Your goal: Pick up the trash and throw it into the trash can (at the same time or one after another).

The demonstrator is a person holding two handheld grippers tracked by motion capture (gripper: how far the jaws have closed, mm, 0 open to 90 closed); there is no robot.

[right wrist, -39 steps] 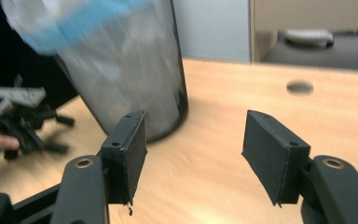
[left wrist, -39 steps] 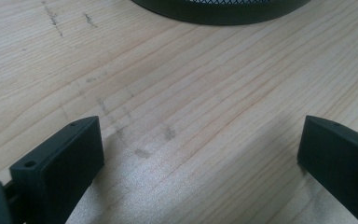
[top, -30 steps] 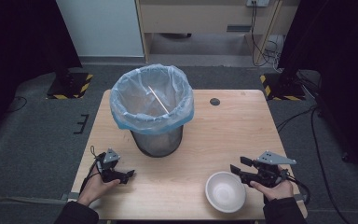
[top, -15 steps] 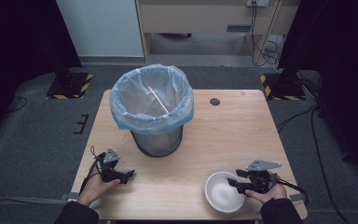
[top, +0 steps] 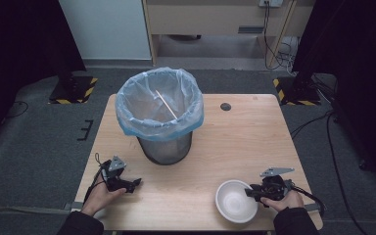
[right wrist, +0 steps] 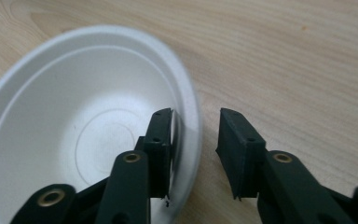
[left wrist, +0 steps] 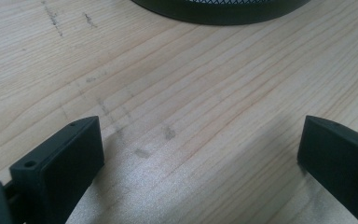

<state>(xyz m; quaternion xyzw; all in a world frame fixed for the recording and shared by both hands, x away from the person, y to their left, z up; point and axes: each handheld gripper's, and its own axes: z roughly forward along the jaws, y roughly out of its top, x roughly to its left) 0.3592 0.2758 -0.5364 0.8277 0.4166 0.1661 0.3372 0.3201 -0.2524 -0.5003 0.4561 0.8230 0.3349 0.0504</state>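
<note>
A white bowl point(top: 236, 201) sits upright near the front edge of the wooden surface point(top: 254, 142), on the person's right side. The right gripper point(top: 251, 192) is at the bowl's right rim. In the right gripper view the bowl point(right wrist: 74, 140) is empty, and the rim passes between the two jaws: one jaw lies inside the bowl against the wall, the other stands outside over the wood with a clear gap between it and the rim. The jaws have just been closing around that rim, but they are not yet pressing on it from both sides, so the bowl is straddled rather than clamped. The right hand point(top: 280, 199) holds the gripper low and close to level.

On the left side of the surface, the left gripper point(top: 136, 183) rests in the left hand point(top: 100, 196), well apart from the bowl. In the left gripper view its jaws stand wide apart with bare wood point(left wrist: 191, 116) between them.

A wire-mesh bin point(top: 162, 117) lined with a pale blue bag stands at the middle of the surface, behind both grippers. A thin stick point(top: 167, 105) leans inside it. The dark base of the bin point(left wrist: 219, 9) shows at the top of the left gripper view. A small dark round spot point(top: 225, 106) lies on the wood to the right of the bin.
</note>
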